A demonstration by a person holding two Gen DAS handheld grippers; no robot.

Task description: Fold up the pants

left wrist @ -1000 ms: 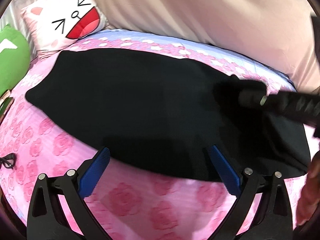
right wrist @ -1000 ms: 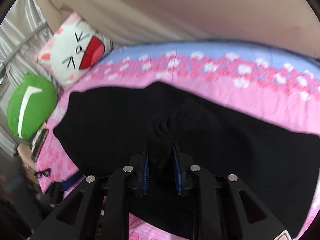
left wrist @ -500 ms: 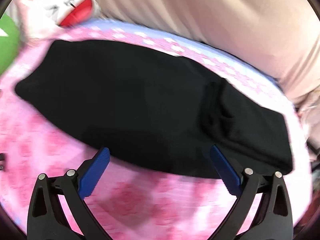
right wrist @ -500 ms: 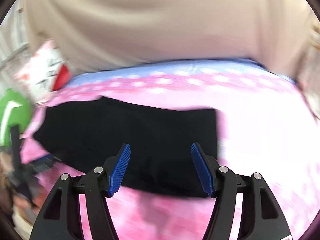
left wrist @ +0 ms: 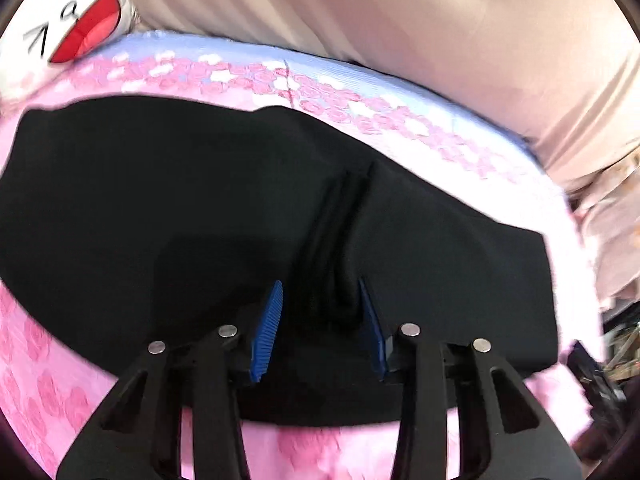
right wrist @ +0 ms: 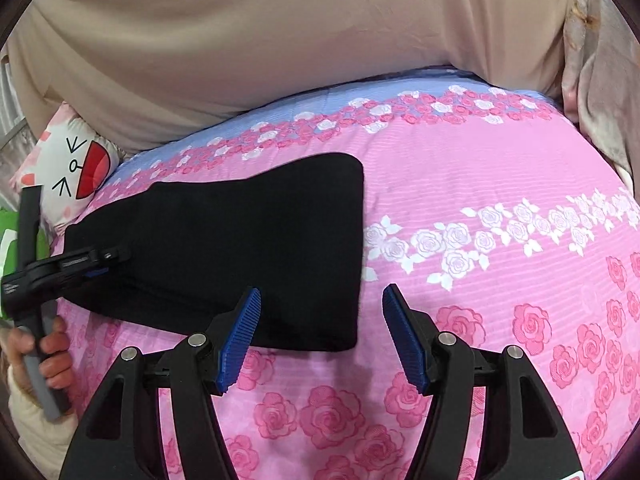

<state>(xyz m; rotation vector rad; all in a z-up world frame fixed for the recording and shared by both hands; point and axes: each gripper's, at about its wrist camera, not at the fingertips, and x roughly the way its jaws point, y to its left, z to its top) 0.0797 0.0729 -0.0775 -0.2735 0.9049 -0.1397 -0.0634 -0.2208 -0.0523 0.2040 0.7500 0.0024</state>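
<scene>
Black pants (right wrist: 248, 248) lie folded flat on a pink rose-print bedspread (right wrist: 500, 280); they also fill the left wrist view (left wrist: 140, 208). My left gripper (left wrist: 320, 312) sits over the pants' near edge, its blue fingers (left wrist: 268, 328) closed in on a raised fold of black cloth. It also shows at the left of the right wrist view (right wrist: 100, 262), at the pants' left end. My right gripper (right wrist: 320, 336) is open and empty, just in front of the pants' right near corner.
A white cartoon-face pillow (right wrist: 68, 176) and a green cushion (right wrist: 8, 240) sit at the bed's left end. Beige fabric (right wrist: 280, 40) hangs along the far side. The right of the bedspread is bare pink cloth.
My right gripper let go of the bunched cloth, opened and pulled back to the right. My left gripper moved in over the pants and closed on a fold.
</scene>
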